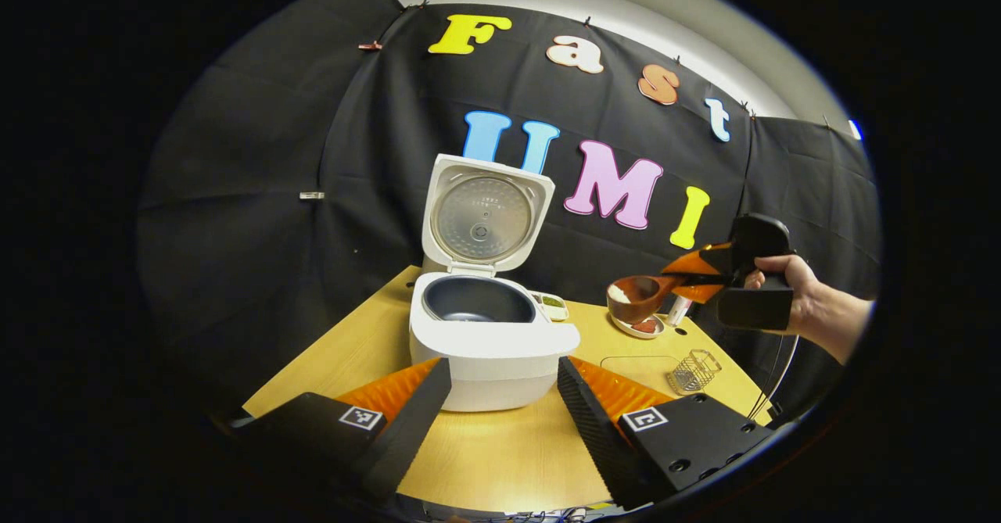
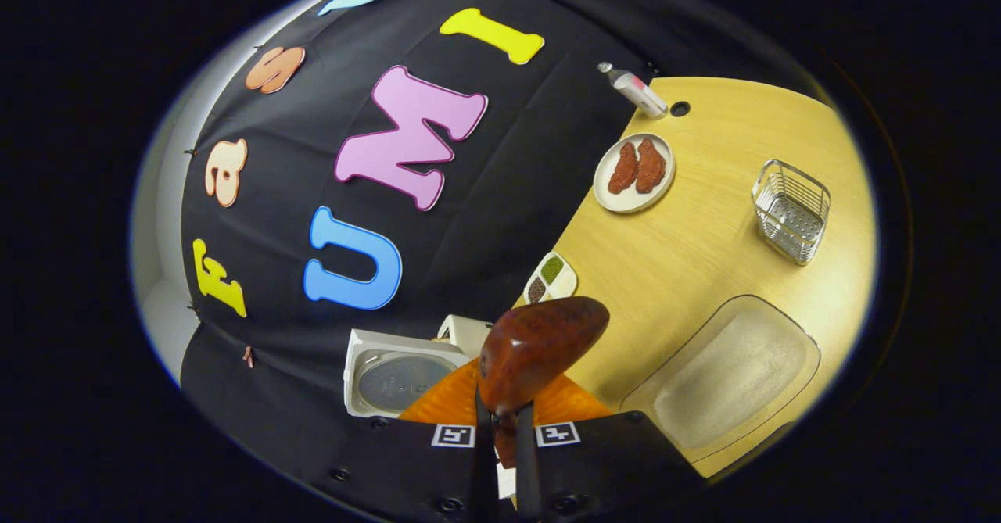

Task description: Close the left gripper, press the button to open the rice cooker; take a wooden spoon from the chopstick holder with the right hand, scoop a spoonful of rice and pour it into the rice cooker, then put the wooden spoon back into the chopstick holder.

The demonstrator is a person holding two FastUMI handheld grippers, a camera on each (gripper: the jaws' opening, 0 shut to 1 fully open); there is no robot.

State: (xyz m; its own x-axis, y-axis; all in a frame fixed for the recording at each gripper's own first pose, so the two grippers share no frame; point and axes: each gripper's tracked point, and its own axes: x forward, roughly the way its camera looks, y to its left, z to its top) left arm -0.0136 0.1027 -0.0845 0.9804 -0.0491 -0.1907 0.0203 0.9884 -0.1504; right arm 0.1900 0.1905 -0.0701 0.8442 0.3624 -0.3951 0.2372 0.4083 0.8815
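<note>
The white rice cooker (image 1: 493, 343) stands open on the wooden table, lid (image 1: 481, 218) upright, dark inner pot (image 1: 477, 300) showing. My left gripper (image 1: 504, 398) is open, its fingers spread to either side of the cooker's front. To the cooker's right, my right gripper (image 1: 698, 277) is shut on the handle of the wooden spoon (image 1: 637, 296), held in the air above a plate; white rice lies in its bowl. In the right gripper view the spoon (image 2: 539, 347) sticks out from my right gripper (image 2: 500, 421), with the cooker's lid (image 2: 395, 382) behind it. The wire chopstick holder (image 1: 694, 370) (image 2: 790, 210) stands by the table's edge.
A clear tray of rice (image 1: 641, 367) (image 2: 735, 374) lies beside the holder. A plate with red pieces (image 1: 637, 326) (image 2: 633, 171), a small seasoning dish (image 1: 551, 304) (image 2: 551, 277) and a bottle (image 1: 679, 309) (image 2: 637, 89) sit toward the back wall. A hand (image 1: 790, 288) holds the right gripper.
</note>
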